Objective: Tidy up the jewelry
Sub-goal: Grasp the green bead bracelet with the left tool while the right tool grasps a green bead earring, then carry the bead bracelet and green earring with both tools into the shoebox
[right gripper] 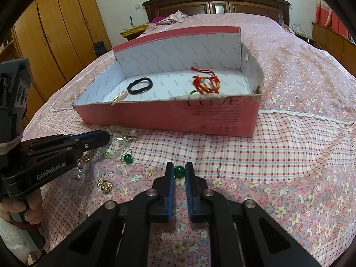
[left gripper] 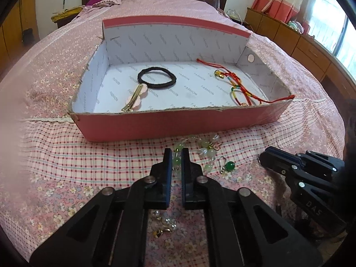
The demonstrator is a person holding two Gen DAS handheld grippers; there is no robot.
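A pink cardboard box (left gripper: 155,126) lies on the bed and shows in the right wrist view (right gripper: 155,120) too. It holds a black hair tie (left gripper: 156,77), a gold and pink hair clip (left gripper: 133,99) and a red braided cord bracelet (left gripper: 235,86). My left gripper (left gripper: 177,155) is nearly shut around a pale green bead bracelet (left gripper: 176,161) lying in front of the box. My right gripper (right gripper: 179,169) is shut on a green bead earring (right gripper: 179,170). A second green bead earring (left gripper: 229,166) lies beside the pale beads (left gripper: 208,150).
Pearl and gold earrings (left gripper: 166,224) lie on the floral sheet under my left gripper. A gold piece (right gripper: 104,185) and a small dark hook (right gripper: 220,166) lie on the sheet. A wardrobe (right gripper: 55,33) stands to the left, a headboard (right gripper: 218,2) behind.
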